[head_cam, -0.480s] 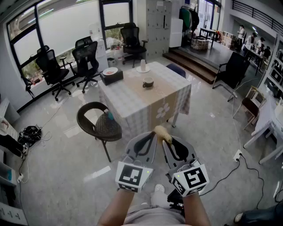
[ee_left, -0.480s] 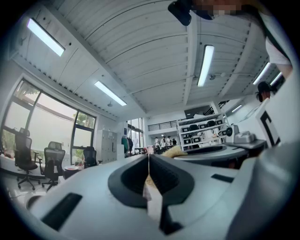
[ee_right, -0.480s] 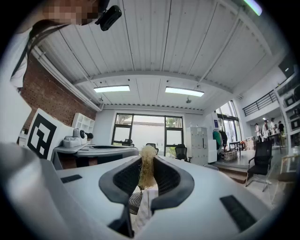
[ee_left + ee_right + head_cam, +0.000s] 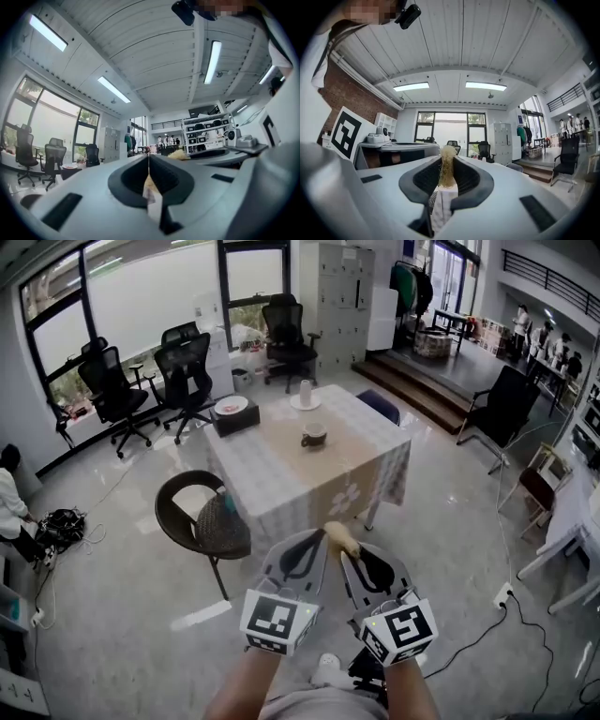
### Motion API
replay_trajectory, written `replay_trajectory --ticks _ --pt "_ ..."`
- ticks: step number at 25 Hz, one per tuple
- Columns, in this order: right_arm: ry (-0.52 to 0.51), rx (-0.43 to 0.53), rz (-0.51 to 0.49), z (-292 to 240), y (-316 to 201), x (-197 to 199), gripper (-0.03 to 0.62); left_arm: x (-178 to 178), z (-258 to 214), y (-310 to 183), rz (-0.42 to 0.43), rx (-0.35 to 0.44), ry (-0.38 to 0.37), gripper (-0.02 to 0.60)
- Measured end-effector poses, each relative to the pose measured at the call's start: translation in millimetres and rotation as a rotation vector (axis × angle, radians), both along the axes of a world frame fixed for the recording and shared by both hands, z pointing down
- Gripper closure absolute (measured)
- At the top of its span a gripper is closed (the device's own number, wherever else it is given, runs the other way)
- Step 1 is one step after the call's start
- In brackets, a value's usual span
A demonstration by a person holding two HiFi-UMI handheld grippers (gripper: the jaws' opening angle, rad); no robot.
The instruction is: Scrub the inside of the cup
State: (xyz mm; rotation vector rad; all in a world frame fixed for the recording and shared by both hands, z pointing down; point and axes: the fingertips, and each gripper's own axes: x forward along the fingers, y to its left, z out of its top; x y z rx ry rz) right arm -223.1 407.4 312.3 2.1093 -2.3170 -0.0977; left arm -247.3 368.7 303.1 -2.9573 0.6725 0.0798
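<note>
The cup [image 4: 314, 434], a dark mug, stands on a checked table [image 4: 281, 474] well ahead of me across the floor. In the head view both grippers are held side by side low in the middle, far short of the table. My right gripper [image 4: 345, 551] is shut on a pale yellow fibrous scrubber [image 4: 339, 537], which sticks up between its jaws; in the right gripper view the scrubber [image 4: 448, 171] fills the gap at the right gripper [image 4: 448, 161]. My left gripper [image 4: 314, 538] is shut with nothing in it; in its own view the left gripper [image 4: 148, 159] shows jaws that meet.
On the table also stand a white tumbler on a saucer [image 4: 305, 393] and a black box with a plate [image 4: 234, 412]. A round wicker chair [image 4: 202, 517] stands at the table's near left. Office chairs [image 4: 187, 367] line the windows. A person [image 4: 11, 498] crouches at the left edge. Cables [image 4: 525, 606] cross the floor at right.
The table and cup sit slightly lower in the head view. A person has come into view at the left edge. Both grippers keep their places and the right one keeps the scrubber.
</note>
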Motion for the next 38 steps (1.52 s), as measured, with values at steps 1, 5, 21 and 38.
replay_trajectory --ticks 1,5,21,38 --pt "0.001 -0.004 -0.006 -0.5 -5.1 7.3 0.528 6.2 -1.2 -5.1 -0.006 -0.003 0.002 0.569" --pt "-0.007 -0.010 -0.040 -4.1 -26.8 32.6 0.528 29.4 -3.7 -27.2 -0.035 -0.022 0.008 0.569" --pt "-0.007 -0.042 -0.104 14.2 -77.4 95.0 0.528 82.1 19.0 -85.7 -0.111 -0.099 0.009 0.569" --pt "-0.013 -0.080 -0.106 27.9 -213.7 164.9 0.528 141.7 39.4 -229.5 -0.133 -0.174 0.010 0.569"
